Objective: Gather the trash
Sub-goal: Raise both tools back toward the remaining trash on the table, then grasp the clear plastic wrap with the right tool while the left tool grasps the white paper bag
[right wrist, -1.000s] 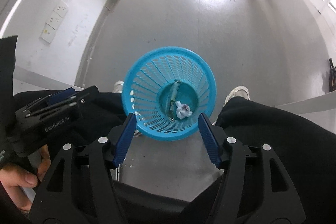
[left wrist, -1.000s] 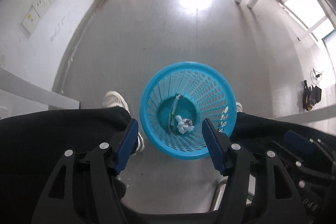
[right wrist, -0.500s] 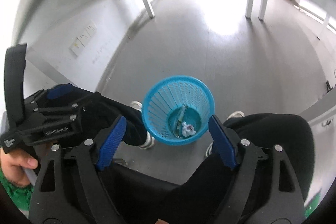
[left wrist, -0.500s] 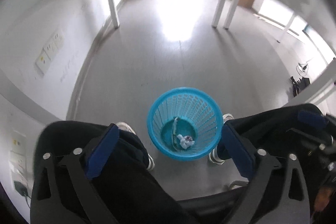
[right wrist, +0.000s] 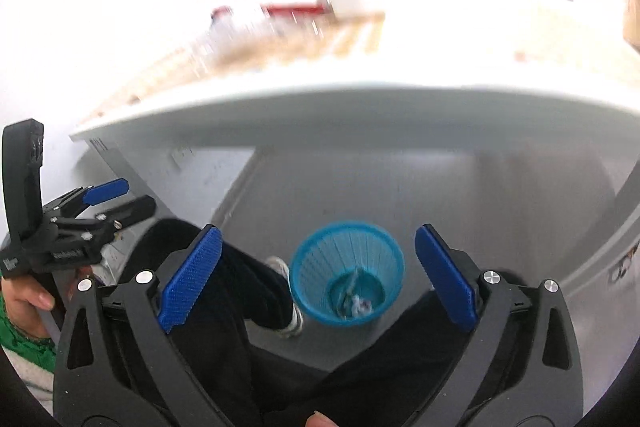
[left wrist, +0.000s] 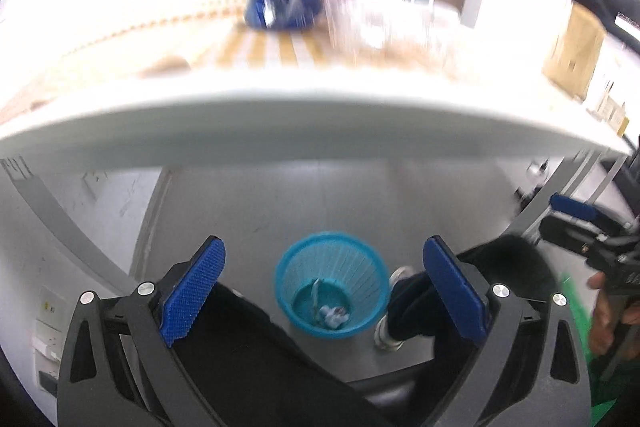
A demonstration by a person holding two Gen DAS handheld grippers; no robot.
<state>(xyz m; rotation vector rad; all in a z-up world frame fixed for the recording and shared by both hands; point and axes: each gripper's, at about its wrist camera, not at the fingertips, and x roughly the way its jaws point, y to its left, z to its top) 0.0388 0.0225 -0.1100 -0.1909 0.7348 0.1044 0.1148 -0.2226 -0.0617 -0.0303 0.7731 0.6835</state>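
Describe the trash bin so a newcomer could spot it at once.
Look beneath the white table edge to the grey floor, between the seated person's shoes. There stands the blue basket, round, with slatted sides. It is the only bright turquoise thing on the floor, with crumpled white paper inside.

No legible text, perhaps for blur; tongs' body marking unreadable.

A blue basket [left wrist: 332,283] stands on the grey floor [left wrist: 328,199].
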